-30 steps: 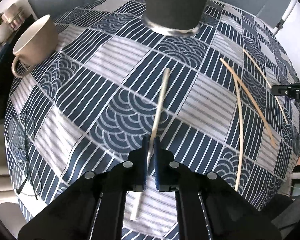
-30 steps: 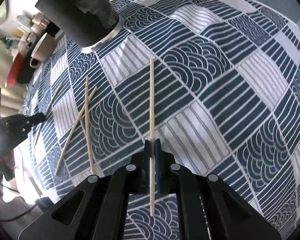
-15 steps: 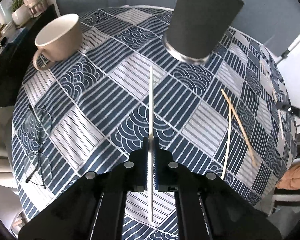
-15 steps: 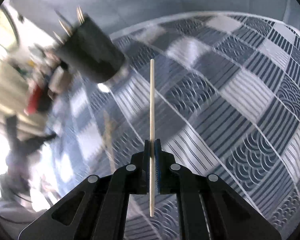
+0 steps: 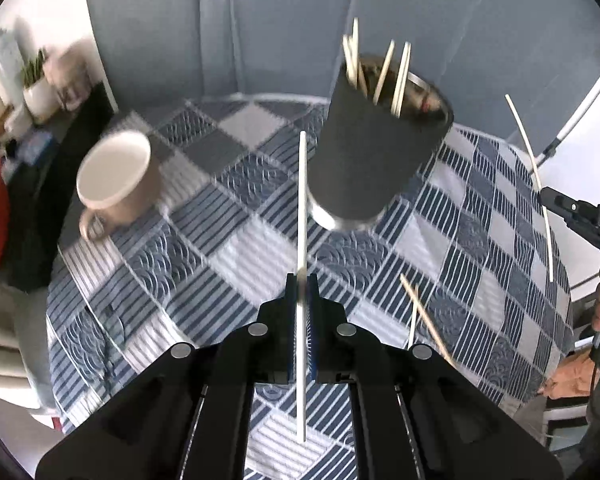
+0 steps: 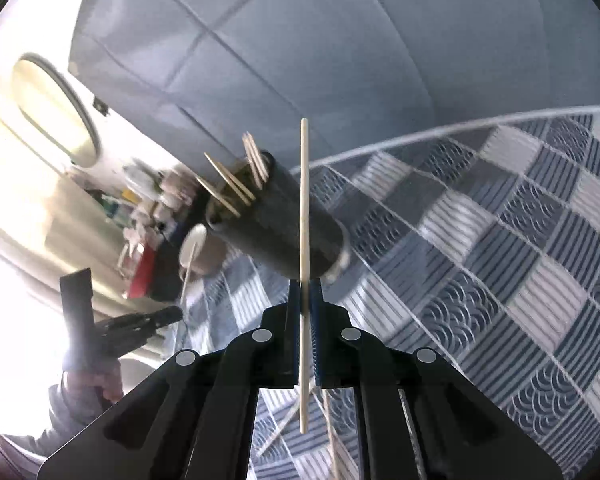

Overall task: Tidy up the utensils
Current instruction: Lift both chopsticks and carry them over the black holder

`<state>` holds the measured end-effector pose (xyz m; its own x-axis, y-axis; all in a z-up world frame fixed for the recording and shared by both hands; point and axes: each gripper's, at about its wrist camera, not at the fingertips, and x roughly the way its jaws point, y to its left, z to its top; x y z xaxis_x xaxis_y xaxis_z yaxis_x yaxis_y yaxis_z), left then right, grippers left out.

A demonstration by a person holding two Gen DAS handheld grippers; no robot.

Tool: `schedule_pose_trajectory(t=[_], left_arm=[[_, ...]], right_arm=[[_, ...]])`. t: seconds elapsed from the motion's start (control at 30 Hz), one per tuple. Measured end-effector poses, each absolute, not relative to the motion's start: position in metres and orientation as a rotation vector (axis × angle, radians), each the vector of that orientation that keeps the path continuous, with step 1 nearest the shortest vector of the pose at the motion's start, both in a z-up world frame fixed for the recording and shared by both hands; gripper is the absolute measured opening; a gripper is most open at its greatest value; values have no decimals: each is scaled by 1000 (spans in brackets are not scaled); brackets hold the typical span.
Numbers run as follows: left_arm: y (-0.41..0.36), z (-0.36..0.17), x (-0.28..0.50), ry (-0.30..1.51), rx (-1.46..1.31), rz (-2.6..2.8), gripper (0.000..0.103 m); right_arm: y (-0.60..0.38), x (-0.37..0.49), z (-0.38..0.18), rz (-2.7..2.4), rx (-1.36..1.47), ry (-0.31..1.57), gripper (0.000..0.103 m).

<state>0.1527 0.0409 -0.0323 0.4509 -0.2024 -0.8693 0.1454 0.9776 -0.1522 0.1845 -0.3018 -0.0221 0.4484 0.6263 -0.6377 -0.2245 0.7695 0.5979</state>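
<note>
both closed: left gripper [image 5: 301, 292] pinched white chopstick [image 5: 302, 200], right gripper [image 6: 305, 296] wooden chopstick [image 6: 305, 200]; light, stiff, slippery, gripped low; holder [image 5: 376, 156] at 1 o'clock.

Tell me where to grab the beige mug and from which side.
Grip the mug by its handle, the loop on the near side low on the wall. Come from above: it stands upright on the tablecloth, and the handle is thin enough for closing jaws.
</note>
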Motion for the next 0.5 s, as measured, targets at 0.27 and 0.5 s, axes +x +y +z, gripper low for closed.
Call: schedule_pose_trajectory(t=[0.27, 0.5], left_arm=[[35, 18, 185, 960, -73, -217, 5], [23, 49, 222, 901, -97, -250, 5]], right_arm=[[-282, 216, 11, 577, 434, 917, 5], [-256, 247, 25, 621, 397, 908, 5]])
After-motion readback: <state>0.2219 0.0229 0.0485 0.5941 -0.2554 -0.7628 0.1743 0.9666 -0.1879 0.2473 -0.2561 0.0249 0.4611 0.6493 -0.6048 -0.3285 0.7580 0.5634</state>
